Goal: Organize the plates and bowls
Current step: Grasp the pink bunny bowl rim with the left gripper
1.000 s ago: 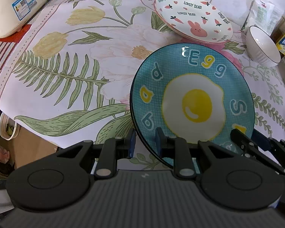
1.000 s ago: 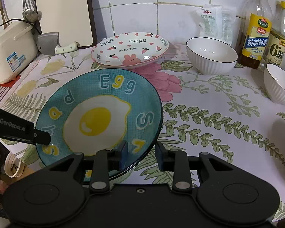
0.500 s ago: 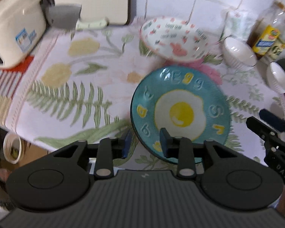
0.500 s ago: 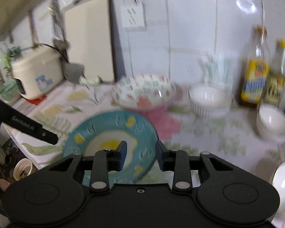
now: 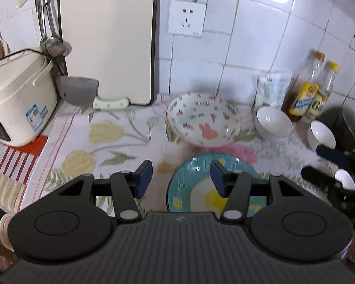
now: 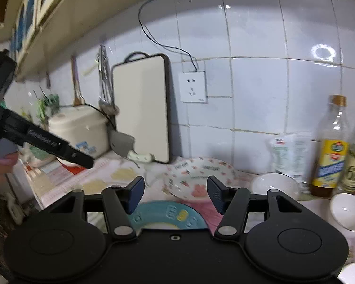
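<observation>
The left gripper (image 5: 181,177) had its jaws wide apart and held nothing. The right gripper (image 6: 175,193) was also spread apart and empty. The blue plate (image 5: 196,177) lay flat on the floral cloth (image 5: 106,142), below both grippers. Just behind it the pink plate (image 5: 203,119) rested near the wall, and two white bowls (image 5: 273,122) stood to its right, beside the bottles (image 5: 306,90).

Two plates (image 5: 203,120) (image 5: 194,177), three white bowls (image 5: 273,123) (image 5: 321,135) (image 5: 345,179), two bottles (image 5: 306,87) (image 5: 324,92).
</observation>
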The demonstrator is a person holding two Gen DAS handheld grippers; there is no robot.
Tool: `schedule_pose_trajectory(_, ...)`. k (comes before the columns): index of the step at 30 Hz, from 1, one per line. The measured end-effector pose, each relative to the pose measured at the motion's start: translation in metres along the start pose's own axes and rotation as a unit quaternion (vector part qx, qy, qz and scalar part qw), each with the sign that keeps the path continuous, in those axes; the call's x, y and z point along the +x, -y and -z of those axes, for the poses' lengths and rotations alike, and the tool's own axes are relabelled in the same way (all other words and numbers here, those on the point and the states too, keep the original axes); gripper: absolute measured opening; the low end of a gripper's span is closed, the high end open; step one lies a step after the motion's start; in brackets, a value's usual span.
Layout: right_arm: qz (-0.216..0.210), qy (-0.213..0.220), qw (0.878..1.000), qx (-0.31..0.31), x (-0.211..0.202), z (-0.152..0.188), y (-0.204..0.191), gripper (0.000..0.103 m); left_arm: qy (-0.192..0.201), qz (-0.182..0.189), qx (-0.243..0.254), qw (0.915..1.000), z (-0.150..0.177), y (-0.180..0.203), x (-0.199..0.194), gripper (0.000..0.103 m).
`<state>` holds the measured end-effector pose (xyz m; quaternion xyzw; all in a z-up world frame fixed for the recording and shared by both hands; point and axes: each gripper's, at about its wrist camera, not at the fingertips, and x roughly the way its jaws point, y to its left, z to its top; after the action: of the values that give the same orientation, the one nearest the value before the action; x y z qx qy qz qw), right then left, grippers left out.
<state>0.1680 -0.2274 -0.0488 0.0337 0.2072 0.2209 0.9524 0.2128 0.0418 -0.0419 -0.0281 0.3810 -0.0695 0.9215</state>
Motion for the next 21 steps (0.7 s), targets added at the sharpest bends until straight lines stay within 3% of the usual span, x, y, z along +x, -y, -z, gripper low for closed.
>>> schedule_pose_trajectory(4, 0.000, 0.017, 1.000, 0.023, 0.024, 0.006, 0.006, 0.064, 0.019, 0.010, -0.002, 0.9998, -0.010, -0.011, 0.020, 0.055)
schedule_pose_trajectory(8, 0.003, 0.021, 0.998, 0.055, 0.053, 0.011, 0.024, 0.070, 0.048, 0.013, 0.003, 0.9987, -0.017, -0.019, 0.049, 0.065)
schedule_pose_trajectory(11, 0.021, 0.004, 0.999, 0.049, 0.082, 0.016, 0.037, 0.070, 0.062, 0.011, 0.001, 0.9980, -0.020, -0.024, 0.074, 0.068)
schedule_pose_trajectory(16, 0.032, -0.028, 0.996, 0.073, 0.122, 0.023, 0.064, 0.079, 0.073, -0.001, -0.014, 0.9972, -0.022, -0.031, 0.113, 0.083)
schedule_pose_trajectory(18, 0.023, -0.064, 0.993, 0.096, 0.139, 0.025, 0.074, 0.085, 0.064, -0.016, -0.015, 0.9977, -0.024, -0.029, 0.128, 0.093)
schedule_pose_trajectory(21, 0.036, -0.083, 0.989, 0.117, 0.159, 0.032, 0.079, 0.085, 0.049, -0.017, -0.025, 0.9984, -0.029, -0.029, 0.153, 0.094)
